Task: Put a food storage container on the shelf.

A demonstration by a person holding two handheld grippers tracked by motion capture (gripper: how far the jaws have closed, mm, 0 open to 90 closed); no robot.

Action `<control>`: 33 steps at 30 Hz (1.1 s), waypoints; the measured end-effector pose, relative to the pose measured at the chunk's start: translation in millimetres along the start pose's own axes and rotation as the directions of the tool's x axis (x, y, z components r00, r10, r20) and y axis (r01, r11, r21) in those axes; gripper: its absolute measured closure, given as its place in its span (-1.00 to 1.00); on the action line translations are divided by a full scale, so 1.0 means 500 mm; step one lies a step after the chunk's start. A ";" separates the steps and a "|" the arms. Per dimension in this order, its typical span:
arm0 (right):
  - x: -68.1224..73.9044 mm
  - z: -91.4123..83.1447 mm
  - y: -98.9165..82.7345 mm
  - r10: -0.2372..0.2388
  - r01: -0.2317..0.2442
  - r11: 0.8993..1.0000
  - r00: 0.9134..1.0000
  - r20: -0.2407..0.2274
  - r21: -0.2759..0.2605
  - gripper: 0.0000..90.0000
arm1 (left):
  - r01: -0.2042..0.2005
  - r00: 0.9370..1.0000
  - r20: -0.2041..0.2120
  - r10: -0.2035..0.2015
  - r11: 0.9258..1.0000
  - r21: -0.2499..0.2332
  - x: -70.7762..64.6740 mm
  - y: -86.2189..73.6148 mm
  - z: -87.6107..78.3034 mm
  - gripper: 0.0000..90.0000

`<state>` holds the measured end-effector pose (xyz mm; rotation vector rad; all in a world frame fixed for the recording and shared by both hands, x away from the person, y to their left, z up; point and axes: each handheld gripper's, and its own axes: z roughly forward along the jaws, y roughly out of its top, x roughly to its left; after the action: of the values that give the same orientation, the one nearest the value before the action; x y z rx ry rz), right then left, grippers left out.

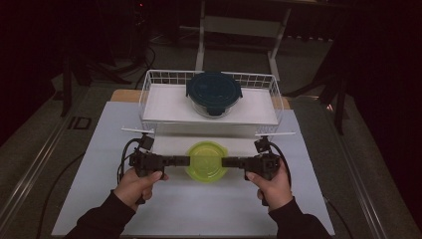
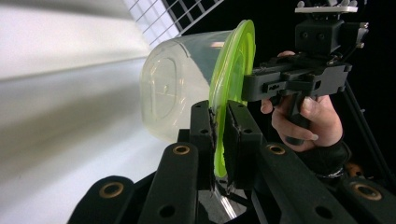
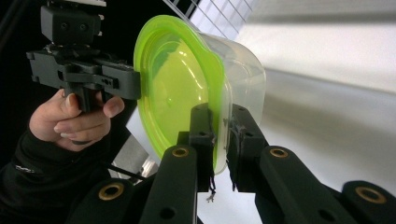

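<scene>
Grippers (image 1: 206,161) clamping container (image 1: 206,160) rim between.

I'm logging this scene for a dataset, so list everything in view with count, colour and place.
Container with green lid: one, clear tub, lime-green lid, held between both tools above the white table, in front of the basket.
Container with dark lid: one, clear glass, dark blue lid, inside the basket, toward the back.
Wire basket: one, white, far half of the table.
Table: one, white top.
Left tool: one, black, shut on the green lid's left rim.
Right tool: one, black, shut on its right rim.
Hands: two, dark sleeves, near edge.
</scene>
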<state>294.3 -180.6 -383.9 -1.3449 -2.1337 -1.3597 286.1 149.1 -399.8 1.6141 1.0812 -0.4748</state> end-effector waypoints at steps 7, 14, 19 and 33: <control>0.036 -0.033 0.042 -0.033 0.033 0.999 0.999 -0.003 -0.035 0.81 | -0.047 0.999 -0.010 0.047 0.999 -0.023 -0.048 0.047 -0.018 0.82; 0.066 -0.067 0.104 -0.054 0.054 0.995 0.999 0.001 -0.082 0.81 | -0.066 0.998 -0.009 0.066 0.997 -0.047 -0.090 0.112 -0.034 0.82; 0.086 -0.089 0.148 -0.078 0.079 0.990 0.997 0.017 -0.117 0.81 | -0.080 0.997 -0.008 0.080 0.994 -0.071 -0.113 0.155 -0.041 0.82; 0.095 -0.118 0.260 -0.067 0.074 0.985 0.997 0.051 -0.156 0.81 | -0.102 0.993 -0.065 0.096 0.990 -0.094 -0.144 0.275 -0.036 0.83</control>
<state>361.2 -186.2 -249.5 -1.3821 -2.1607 -1.5698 360.2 136.5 -263.1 1.5966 1.0471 -0.3049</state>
